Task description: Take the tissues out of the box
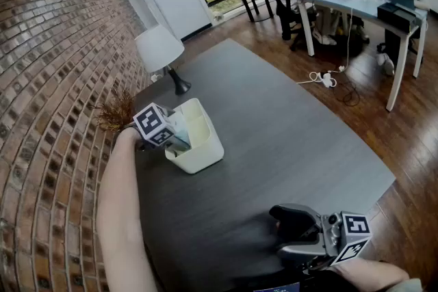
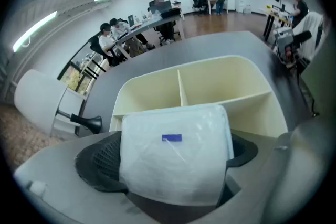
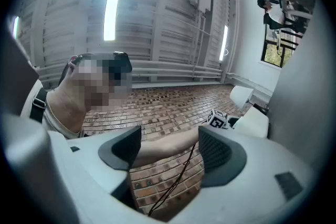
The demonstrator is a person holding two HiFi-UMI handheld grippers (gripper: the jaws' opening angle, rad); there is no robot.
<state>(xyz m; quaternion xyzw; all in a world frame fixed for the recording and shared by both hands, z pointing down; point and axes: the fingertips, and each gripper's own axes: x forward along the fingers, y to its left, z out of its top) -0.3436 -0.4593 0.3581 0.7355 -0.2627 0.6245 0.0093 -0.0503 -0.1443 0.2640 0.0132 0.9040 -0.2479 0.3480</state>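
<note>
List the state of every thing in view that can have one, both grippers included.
Left hand-held gripper: shut on the tissue pack.
Tissue pack: clamped between the jaws, at the box's near edge.
Box: upright on the table, the two compartments in view empty.
Right hand-held gripper: open, nothing between its jaws.
Lamp: upright, looks unlit.

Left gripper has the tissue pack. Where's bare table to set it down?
The table is bare from the box rightward to its far and right edges, and also between the box and the right gripper. Crowded: the corner by the brick wall, where lamp, dried plant, box and the left gripper with the tissue pack sit close.
</note>
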